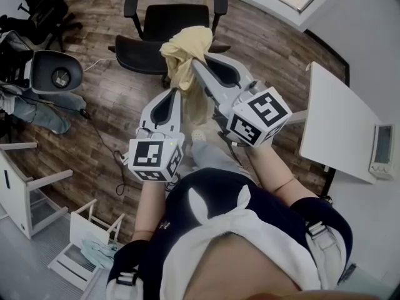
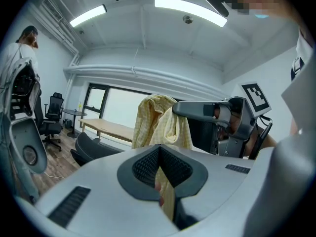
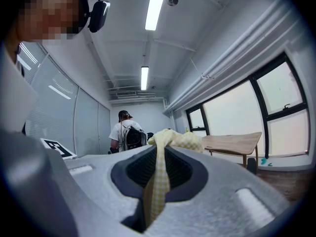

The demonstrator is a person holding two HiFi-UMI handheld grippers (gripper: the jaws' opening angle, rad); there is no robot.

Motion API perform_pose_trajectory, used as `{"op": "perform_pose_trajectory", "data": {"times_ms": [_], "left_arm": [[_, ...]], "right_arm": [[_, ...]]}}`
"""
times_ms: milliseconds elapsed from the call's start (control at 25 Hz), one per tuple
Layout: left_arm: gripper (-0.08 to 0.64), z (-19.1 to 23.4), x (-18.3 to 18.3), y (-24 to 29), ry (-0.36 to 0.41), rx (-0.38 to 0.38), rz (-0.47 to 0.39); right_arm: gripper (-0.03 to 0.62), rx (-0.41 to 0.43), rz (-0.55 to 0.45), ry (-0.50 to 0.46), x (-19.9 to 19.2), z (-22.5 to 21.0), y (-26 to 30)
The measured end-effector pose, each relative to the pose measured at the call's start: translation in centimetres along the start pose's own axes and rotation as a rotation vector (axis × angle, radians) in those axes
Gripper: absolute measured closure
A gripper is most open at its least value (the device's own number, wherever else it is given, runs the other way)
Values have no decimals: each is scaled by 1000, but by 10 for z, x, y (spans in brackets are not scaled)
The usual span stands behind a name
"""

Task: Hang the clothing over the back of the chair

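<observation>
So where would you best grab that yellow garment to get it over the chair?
Probably along its top edge, from the person's side: the yellow garment is limp and hangs bunched, so two spaced pinches, like the right gripper and left gripper have, should spread it for the chair.

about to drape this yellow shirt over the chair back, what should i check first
1. Grip of the left tongs on the shirt: ok, the cloth is pinched in them.
2. Grip of the right tongs on the shirt: ok, a fold runs through them.
3. Position of the chair: ok, it sits just beyond the shirt in the head view.
4. Spread of the shirt for draping: not ok, it hangs bunched.
5. Height of the shirt above the chair back: cannot tell from above.
</observation>
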State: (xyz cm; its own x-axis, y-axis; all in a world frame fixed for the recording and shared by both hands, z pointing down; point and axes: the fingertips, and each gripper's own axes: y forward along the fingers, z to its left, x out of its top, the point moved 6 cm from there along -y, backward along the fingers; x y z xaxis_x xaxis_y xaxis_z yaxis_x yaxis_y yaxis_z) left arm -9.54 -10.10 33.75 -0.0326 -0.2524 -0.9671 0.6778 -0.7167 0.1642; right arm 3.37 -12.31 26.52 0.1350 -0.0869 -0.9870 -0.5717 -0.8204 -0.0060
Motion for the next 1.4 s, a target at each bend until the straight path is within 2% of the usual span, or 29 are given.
{"op": "perform_pose_trajectory", "data": {"times_ms": [480,800,1400], "left_arm": [[555,24,22,42,-11,33,29],[554,34,27,49,-6,55,18],[555,71,40,98,-11,84,27]], "right_arm": [[552,31,23,21,18,-44,42],[552,44,43,11,14,-55,55],[551,62,108,17,6,-105,106]]}}
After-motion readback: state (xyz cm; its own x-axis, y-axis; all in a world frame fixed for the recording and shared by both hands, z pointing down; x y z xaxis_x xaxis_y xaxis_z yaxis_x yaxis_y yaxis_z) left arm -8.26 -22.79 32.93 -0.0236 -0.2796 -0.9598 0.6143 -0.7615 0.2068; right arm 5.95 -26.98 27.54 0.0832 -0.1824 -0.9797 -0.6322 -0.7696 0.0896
